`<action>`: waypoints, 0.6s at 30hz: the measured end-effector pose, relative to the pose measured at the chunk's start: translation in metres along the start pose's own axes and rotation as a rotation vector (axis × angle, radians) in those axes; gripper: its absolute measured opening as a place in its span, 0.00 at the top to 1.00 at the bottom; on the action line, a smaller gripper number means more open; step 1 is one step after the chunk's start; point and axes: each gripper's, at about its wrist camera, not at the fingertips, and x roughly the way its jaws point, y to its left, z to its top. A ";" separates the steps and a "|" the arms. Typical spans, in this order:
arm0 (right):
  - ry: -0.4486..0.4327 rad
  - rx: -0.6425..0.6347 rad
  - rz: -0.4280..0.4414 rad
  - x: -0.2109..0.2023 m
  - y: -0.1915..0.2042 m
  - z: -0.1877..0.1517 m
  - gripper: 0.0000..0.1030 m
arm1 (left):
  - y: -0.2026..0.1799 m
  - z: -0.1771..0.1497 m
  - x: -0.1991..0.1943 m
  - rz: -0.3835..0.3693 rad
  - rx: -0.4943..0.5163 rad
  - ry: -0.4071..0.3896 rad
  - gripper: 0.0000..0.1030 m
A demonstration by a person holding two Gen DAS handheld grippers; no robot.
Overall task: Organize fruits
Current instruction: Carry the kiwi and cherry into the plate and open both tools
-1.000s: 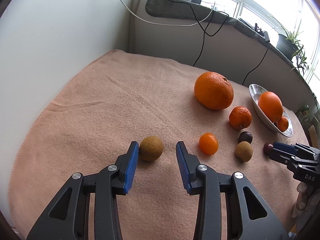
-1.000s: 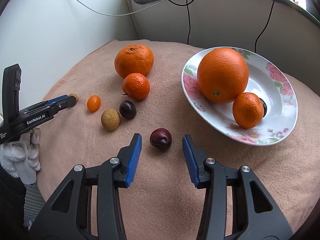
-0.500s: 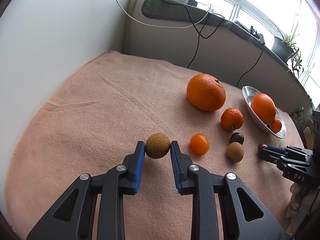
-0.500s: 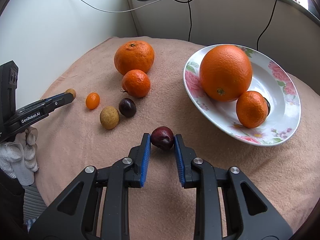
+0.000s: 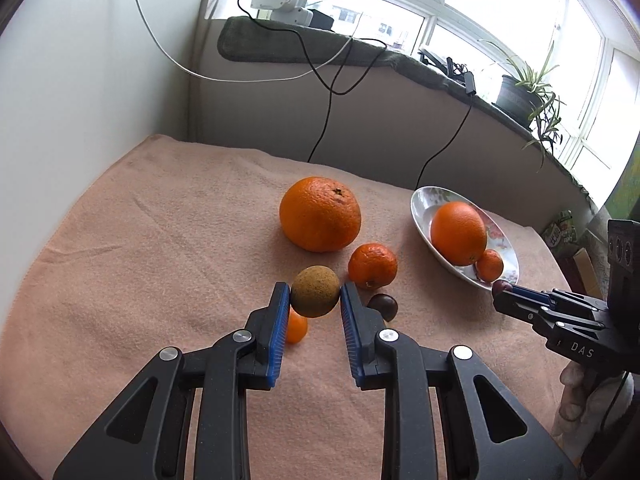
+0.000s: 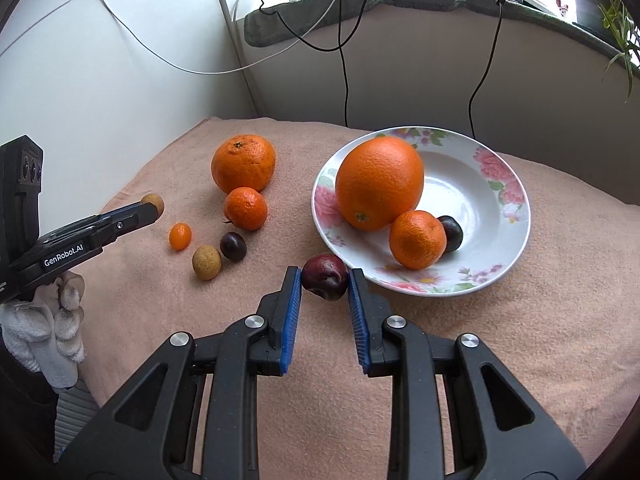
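Observation:
My left gripper (image 5: 315, 297) is shut on a brown round fruit (image 5: 315, 291) and holds it above the pink cloth. My right gripper (image 6: 324, 280) is shut on a dark red plum (image 6: 325, 277), lifted just left of the flowered plate (image 6: 508, 216). The plate holds a big orange (image 6: 378, 182), a mandarin (image 6: 417, 239) and a dark plum (image 6: 451, 233). On the cloth lie a large orange (image 6: 243, 163), a mandarin (image 6: 245, 208), a kumquat (image 6: 180, 236), a tan fruit (image 6: 206, 261) and a dark plum (image 6: 233, 246).
The pink cloth (image 5: 160, 216) covers the table, with a white wall on the left and a low wall behind. Black and white cables (image 5: 324, 80) hang from the sill. A potted plant (image 5: 520, 92) stands on the sill at the right.
Both grippers closed on their fruits and lifted them. The left one moved right toward the other fruit; the right one moved up toward the plate.

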 end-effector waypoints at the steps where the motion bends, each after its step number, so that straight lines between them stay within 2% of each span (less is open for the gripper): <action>1: -0.009 0.002 -0.009 -0.003 -0.003 0.001 0.76 | -0.006 0.002 0.001 -0.010 0.007 -0.002 0.76; 18: -0.081 0.079 -0.096 -0.021 -0.057 0.015 0.76 | -0.080 0.033 0.023 -0.137 0.102 -0.024 0.76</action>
